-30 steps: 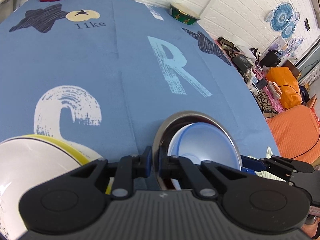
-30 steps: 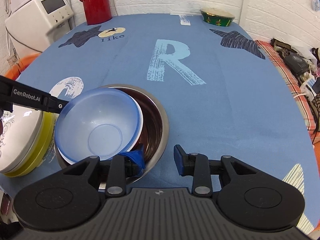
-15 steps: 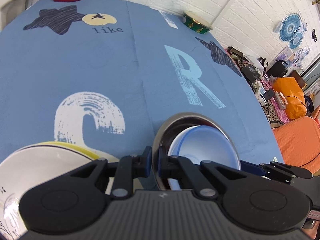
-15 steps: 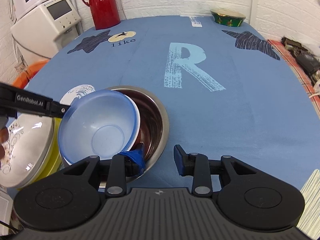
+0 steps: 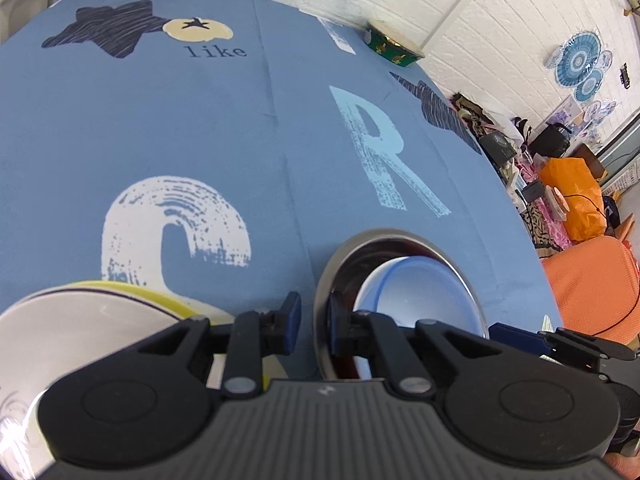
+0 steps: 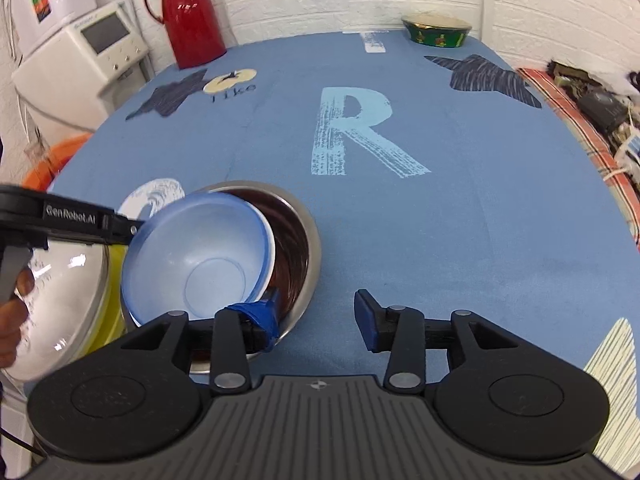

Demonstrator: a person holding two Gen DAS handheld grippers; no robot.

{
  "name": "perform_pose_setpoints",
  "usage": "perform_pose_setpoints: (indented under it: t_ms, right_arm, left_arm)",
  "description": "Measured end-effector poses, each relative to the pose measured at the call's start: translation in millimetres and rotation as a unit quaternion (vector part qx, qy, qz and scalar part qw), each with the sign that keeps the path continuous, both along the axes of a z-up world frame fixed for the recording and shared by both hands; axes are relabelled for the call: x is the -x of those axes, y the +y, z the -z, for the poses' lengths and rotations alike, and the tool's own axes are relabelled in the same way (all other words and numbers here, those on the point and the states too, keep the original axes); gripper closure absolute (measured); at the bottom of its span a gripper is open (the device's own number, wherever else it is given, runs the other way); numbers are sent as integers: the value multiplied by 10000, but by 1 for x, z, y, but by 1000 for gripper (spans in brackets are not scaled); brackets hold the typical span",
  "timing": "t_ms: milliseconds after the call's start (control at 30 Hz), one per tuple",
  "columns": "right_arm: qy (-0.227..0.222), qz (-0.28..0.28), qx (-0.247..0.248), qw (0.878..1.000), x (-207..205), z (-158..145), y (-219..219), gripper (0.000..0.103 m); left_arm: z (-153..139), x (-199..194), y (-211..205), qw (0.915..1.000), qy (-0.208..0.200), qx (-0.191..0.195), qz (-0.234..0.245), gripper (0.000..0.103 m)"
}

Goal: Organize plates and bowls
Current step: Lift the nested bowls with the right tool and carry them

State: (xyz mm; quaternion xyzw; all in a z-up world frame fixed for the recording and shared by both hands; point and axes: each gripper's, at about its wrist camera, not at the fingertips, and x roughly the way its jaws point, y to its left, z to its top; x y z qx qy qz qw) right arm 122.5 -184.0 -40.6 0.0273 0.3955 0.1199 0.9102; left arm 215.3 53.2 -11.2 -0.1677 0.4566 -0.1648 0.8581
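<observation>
A steel bowl (image 6: pixel 306 236) stands near the table's front edge, with a translucent blue bowl (image 6: pixel 192 264) tilted inside it over a white bowl's rim (image 6: pixel 271 252). My left gripper (image 5: pixel 314 322) straddles the steel bowl's near rim (image 5: pixel 400 235), slightly open, with blue cloth showing between the left finger and the rim. In the right wrist view its tip (image 6: pixel 134 231) meets the blue bowl's left edge. My right gripper (image 6: pixel 316 320) is wide open; its left finger (image 6: pixel 262 320) reaches over the steel rim beside the blue bowl, and its right finger hangs over bare cloth.
A white patterned bowl (image 6: pixel 60 292) nested in a yellow one (image 6: pixel 116 276) sits left of the steel bowl. A green bowl (image 6: pixel 436 32) and a red thermos (image 6: pixel 192 16) stand at the far edge. A white appliance (image 6: pixel 92 52) is off the table's left, and clutter (image 5: pixel 568 184) lies beyond its right side.
My left gripper's fingers have parted a little at the steel bowl's rim. Both cameras have tilted up slightly, showing more of the far table. The bowls stay where they were.
</observation>
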Motion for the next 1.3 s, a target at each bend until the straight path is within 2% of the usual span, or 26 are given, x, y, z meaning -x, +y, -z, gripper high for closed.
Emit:
perform_pose_setpoints:
  t_ms: [100, 200, 267, 300, 600, 833, 1000, 1100, 1233, 1300]
  right_arm:
    - [-189, 19, 35, 9998, 12, -7, -2, 77]
    - [-313, -303, 8, 9990, 34, -13, 3, 76]
    - [-347, -589, 62, 9976, 45, -16, 12, 75]
    - [-343, -734, 164, 9966, 46, -17, 18, 75]
    - [-115, -897, 540, 9944, 34, -9, 26, 73]
    - [-129, -760, 400, 9962, 28, -5, 24, 69]
    - [61, -483, -116, 9987, 24, -1, 13, 67]
    - [193, -344, -340, 9986, 20, 1, 7, 66]
    - [433, -172, -329, 9984, 13, -2, 5, 64]
    - [572, -73, -351, 9977, 9, -2, 4, 63]
  left_arm:
    - [0, 0, 0, 10000, -1, -20, -20, 99]
    - [1, -1, 3, 10000, 43, -10, -84, 89]
    - [3, -4, 5, 9999, 76, -42, -142, 76]
    - [3, -4, 6, 9998, 84, -66, -167, 73]
    - [2, -2, 5, 9998, 43, -127, -140, 73]
    - [1, -4, 5, 9998, 43, -141, -105, 73]
    - [1, -5, 5, 9998, 26, -199, -69, 70]
    - [0, -9, 5, 9997, 31, -245, -63, 66]
    - [1, -18, 4, 9994, 112, -333, -30, 52]
    - [1, -20, 4, 9994, 108, -339, 22, 52]
